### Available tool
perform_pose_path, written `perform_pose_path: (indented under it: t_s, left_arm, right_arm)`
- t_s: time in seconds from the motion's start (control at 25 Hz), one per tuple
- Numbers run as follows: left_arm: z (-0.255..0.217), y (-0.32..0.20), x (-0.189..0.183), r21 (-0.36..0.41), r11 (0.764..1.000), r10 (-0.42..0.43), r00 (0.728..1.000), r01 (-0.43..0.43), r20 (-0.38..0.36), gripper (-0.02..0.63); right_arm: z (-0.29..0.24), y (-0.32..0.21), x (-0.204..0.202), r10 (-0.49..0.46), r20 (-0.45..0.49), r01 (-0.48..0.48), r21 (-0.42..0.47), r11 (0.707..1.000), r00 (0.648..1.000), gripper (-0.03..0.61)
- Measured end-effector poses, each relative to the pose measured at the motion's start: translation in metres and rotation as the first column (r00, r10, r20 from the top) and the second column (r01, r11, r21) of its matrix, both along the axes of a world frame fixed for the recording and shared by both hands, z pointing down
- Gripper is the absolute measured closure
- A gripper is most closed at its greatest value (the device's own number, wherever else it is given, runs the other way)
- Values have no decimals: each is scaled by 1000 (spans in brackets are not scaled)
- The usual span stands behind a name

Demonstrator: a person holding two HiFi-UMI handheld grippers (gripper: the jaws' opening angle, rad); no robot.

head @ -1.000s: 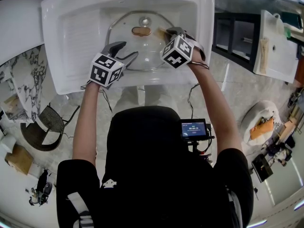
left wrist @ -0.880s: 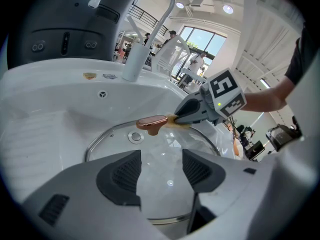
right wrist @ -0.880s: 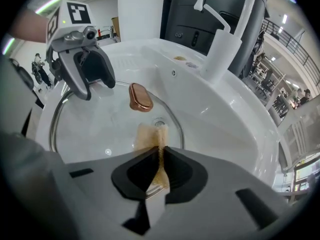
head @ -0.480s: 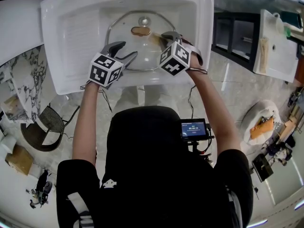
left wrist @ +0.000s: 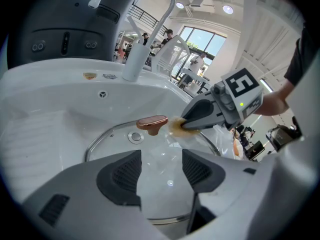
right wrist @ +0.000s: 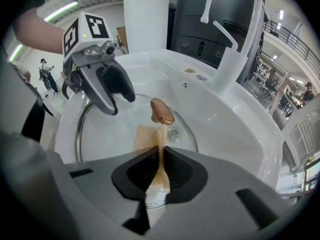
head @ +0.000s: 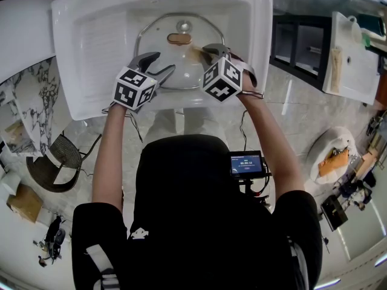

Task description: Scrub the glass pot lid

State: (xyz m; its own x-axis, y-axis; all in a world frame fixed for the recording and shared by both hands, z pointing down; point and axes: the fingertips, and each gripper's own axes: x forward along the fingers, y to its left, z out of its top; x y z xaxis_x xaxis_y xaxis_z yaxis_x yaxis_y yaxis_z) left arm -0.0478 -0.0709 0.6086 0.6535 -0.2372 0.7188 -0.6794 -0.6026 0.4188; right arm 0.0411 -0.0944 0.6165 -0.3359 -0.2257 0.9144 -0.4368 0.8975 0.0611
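In white ceramic sink (head: 97, 41), centre: round glass pot lid with copper knob (head: 169, 62), lying flat. Right tool (head: 208, 49) clenched on thin tan scrub pad (right wrist: 145, 136); pad meets glass at knob's 4 o'clock. Left tool (head: 163, 63) released, over lid's 7 o'clock rim. Scrubbing seems midway; most glass probably left.

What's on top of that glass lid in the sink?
A copper knob tops the lid; beside it, a brown scrub pad pinched in the right tool. The glass beneath the pad is hidden.

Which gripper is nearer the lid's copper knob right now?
Right. The right gripper, clamping a scrub pad, sits just right of the knob; the left gripper hangs open over the lid's near left edge, farther off.
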Motion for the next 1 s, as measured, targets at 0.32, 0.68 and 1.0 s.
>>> perform_pose_path:
  t_s: [0.32, 0.68, 1.0]
  left_arm:
    - [0, 0, 1, 0, 1000, -1, 1000, 1, 0, 360]
    - [0, -1, 1, -1, 1000, 4, 1000, -4, -4, 362]
    - [1, -1, 2, 2, 1000, 8, 1000, -8, -7, 362]
  right_arm:
    - [-6, 10, -8, -6, 10, 7, -23, 1000, 1000, 560]
    - [-12, 21, -19, -22, 20, 22, -32, 999, 1000, 560]
    - [-10, 19, -16, -10, 6, 10, -27, 1000, 1000, 560]
